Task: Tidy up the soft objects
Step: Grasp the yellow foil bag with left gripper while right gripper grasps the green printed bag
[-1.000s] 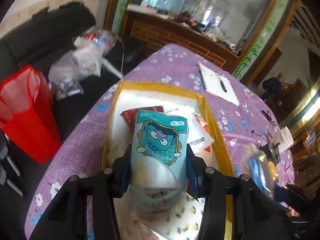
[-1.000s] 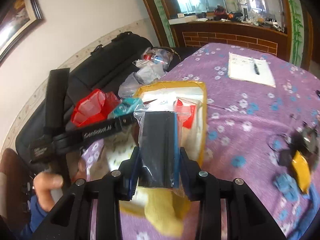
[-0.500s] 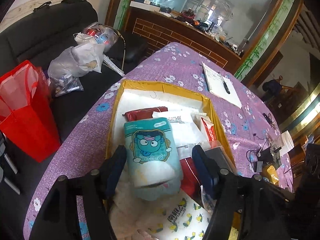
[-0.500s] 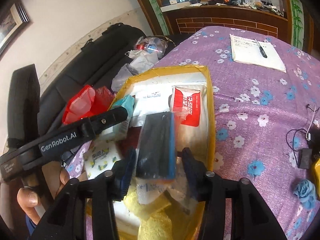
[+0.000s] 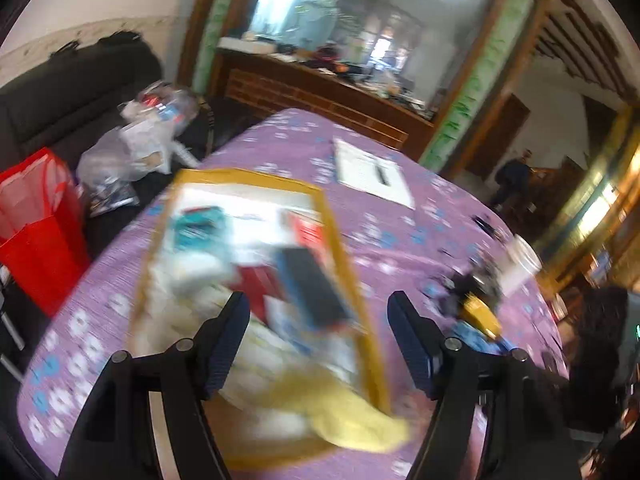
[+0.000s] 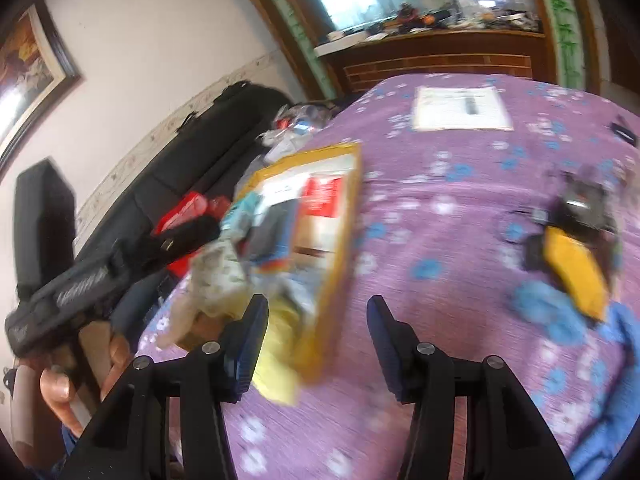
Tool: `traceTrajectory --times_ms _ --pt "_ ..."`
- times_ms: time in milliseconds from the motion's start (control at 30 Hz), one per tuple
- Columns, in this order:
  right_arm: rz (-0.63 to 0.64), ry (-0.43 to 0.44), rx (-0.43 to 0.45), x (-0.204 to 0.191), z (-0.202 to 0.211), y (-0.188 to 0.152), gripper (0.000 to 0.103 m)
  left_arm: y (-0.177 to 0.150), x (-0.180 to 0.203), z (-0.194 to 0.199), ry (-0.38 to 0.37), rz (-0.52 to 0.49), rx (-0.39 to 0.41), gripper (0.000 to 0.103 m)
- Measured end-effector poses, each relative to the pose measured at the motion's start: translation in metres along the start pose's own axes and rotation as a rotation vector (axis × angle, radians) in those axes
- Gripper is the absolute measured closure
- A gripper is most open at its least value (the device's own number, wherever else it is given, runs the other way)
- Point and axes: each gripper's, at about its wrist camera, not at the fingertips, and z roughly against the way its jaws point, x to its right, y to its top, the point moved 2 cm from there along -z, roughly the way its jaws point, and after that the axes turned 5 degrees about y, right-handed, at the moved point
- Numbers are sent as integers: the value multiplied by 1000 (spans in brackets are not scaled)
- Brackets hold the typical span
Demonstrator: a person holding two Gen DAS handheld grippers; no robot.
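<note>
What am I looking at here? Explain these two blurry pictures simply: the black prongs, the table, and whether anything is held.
There is no robot. A person carries a hand-held gripper in each hand, with a camera on each looking along its two fingers. One picture is from the left hand-held gripper, the other from the right hand-held gripper. Both have their jaws opening and nothing between them. On the purple flowered tablecloth sits a yellow-rimmed box holding soft packets, among them a teal packet and a dark packet; a yellow cloth hangs over its edge. A notepad lies beyond.

Purple tablecloth [image 5: 400,240] (blue-and-white flowers), yellow-rimmed box [image 5: 340,248].
</note>
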Motion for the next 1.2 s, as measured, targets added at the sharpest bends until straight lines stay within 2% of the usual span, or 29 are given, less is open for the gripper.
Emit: traceTrajectory --times_ms 67,200,300,367,433,467,533,567,633,700,767,867,933,1067,1100,1133,1167,1200 --pt "-19 -25 44 21 27 -4 47 -18 30 0 -31 -41 -15 31" --pt "-84 -118 124 78 77 -7 43 -58 105 -18 -102 -208 -84 29" --pt "-181 -226 126 130 101 -6 40 -85 148 -43 -127 -303 -144 29" --pt "-238 -254 122 164 111 -3 38 -100 167 -60 -132 -347 -180 29" --pt "-246 -250 101 183 112 2 37 -109 172 -71 -128 -362 -192 29" --pt "-204 -234 83 190 108 7 33 -112 173 -76 -127 -368 -199 29" --pt "-99 -222 24 194 97 15 26 -115 172 -85 -108 -378 -204 30" --pt "-9 -239 -14 195 92 18 26 -118 172 -88 -106 -378 -218 30" --pt "147 -259 -72 195 86 21 23 -120 174 -88 -129 -381 -227 30" --pt "241 -285 -103 198 82 23 21 -122 175 -89 -143 -388 -231 30" --pt "299 -245 -127 203 76 25 21 -123 174 -93 -157 -384 -251 30" --pt "366 -230 -150 201 65 28 20 -122 173 -94 -166 -376 -251 30" --pt "409 -262 -170 202 56 31 20 -123 173 -93 -168 -375 -251 30" --pt "416 -287 -187 206 31 41 20 -123 172 -93 -166 -378 -252 29" --pt "408 -278 -170 208 27 43 21 -123 172 -93 -167 -378 -252 29" --pt "389 -265 -173 210 25 43 32 -123 172 -93 -167 -377 -252 29" --pt "341 -242 -212 215 18 41 48 -123 172 -92 -166 -378 -252 29" --pt "309 -240 -214 217 17 40 48 -123 172 -92 -166 -378 -252 29"
